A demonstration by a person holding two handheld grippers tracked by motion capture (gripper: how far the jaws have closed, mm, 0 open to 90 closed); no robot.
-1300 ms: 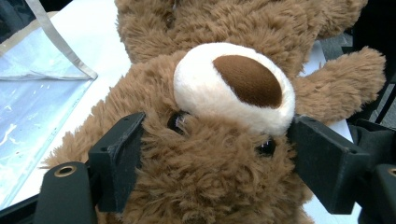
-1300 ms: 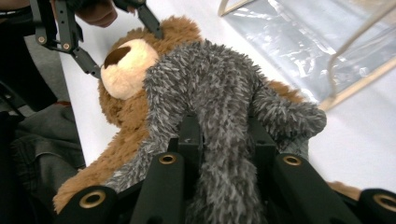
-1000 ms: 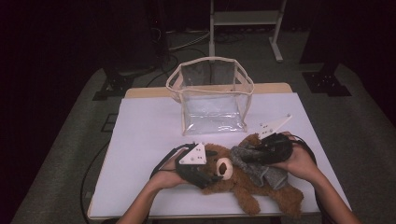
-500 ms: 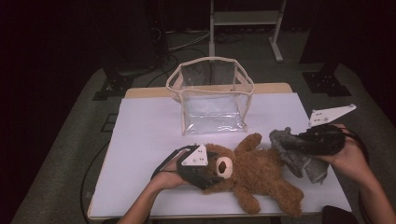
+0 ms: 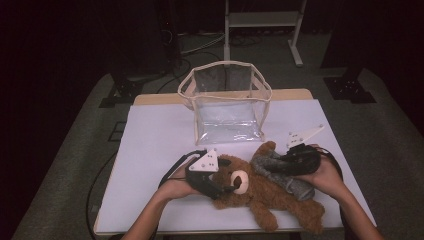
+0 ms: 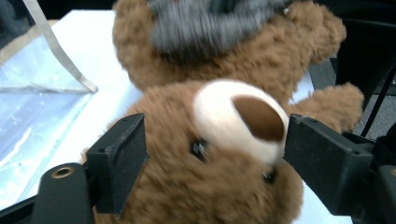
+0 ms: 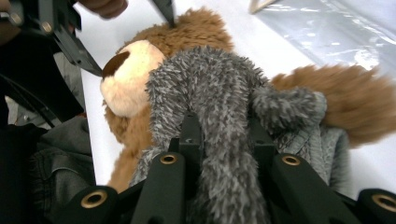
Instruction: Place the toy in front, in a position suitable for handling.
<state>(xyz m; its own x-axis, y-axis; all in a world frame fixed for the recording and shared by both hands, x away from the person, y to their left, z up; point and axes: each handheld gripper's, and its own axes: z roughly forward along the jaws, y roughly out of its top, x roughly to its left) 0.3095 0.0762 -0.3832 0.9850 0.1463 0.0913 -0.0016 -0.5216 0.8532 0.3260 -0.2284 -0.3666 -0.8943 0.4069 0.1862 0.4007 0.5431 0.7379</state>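
1. Two grippers are seen at the near edge of the white table [image 5: 150,150], one in each of the person's hands.
2. A brown teddy bear [image 5: 265,192] is laid on its back near the table's near edge, head to the left.
3. The left gripper [image 6: 212,154] is set around the bear's head, one jaw at each side; its jaws have just been opening a little, and whether the pads press the fur cannot be told.
4. The right gripper [image 7: 224,140] is clenched on a grey fuzzy garment [image 7: 210,98], which is draped over the bear's chest.
5. A clear plastic bag [image 5: 227,107] is stood open just beyond the bear, toward the far side.
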